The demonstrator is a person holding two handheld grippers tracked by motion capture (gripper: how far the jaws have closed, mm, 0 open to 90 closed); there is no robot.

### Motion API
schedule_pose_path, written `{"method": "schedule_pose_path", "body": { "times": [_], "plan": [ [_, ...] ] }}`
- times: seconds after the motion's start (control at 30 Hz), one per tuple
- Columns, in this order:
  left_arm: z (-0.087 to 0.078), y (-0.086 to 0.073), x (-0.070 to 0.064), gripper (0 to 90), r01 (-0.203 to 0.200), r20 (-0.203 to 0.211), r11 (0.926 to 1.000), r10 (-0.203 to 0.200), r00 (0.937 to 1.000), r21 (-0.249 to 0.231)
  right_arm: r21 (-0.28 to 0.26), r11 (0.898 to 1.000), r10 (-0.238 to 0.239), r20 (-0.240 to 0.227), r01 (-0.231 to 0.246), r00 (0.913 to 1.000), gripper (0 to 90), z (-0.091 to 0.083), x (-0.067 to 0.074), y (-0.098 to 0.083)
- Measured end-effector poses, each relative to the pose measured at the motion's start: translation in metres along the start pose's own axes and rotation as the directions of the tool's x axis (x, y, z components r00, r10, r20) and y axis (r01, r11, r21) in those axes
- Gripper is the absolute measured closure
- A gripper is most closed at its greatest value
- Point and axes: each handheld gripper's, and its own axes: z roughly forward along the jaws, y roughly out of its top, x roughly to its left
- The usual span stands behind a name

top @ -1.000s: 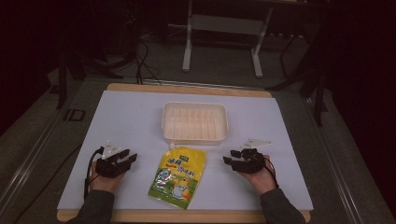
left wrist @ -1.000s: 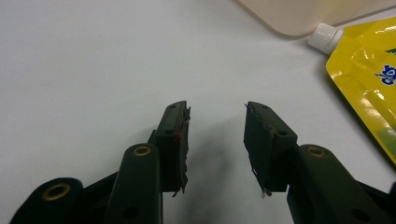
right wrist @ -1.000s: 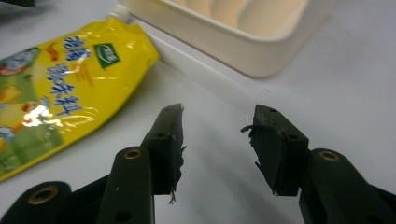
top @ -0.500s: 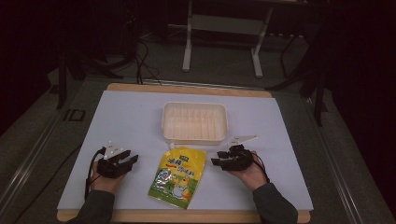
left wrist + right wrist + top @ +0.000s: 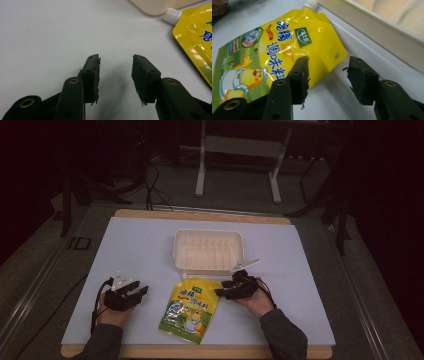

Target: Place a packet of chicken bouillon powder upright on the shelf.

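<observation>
The right gripper (image 5: 220, 292) reaches low and level toward the yellow pouch (image 5: 189, 310), jaws spread, just widened, gripping nothing. The pouch lies flat before the tray (image 5: 208, 234). The left gripper (image 5: 141, 289) rests released on the surface (image 5: 140, 245).

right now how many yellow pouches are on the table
1: the yellow spouted pouch lies flat on the white mat, just in front of the white tray, between the two grippers.

Left gripper (image 5: 134, 292) low, jaws apart, right gripper (image 5: 223, 291) low, jaws just opening wide
</observation>
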Motion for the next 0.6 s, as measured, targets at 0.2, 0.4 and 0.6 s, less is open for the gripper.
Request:
{"method": "schedule_pose_path", "body": {
  "times": [0.2,0.4,0.6],
  "plan": [
    [0.000,0.000,0.000,57.0,-0.001,-0.001,1.0000,0.001,1.0000,0.002,0.021,1.000,0.021,-0.032,-0.020,0.9993,52.8,0.009,0.001,0.003],
    [0.000,0.000,0.000,56.8,0.005,0.001,1.0000,-0.005,1.0000,0.003,0.046,0.997,0.072,-0.081,-0.068,0.9941,51.7,0.022,-0.003,0.004],
    [0.001,0.000,0.000,56.8,0.003,0.001,1.0000,-0.003,1.0000,0.004,0.064,0.995,0.084,-0.120,-0.077,0.9892,52.1,0.032,-0.002,0.005]
  ]
}}
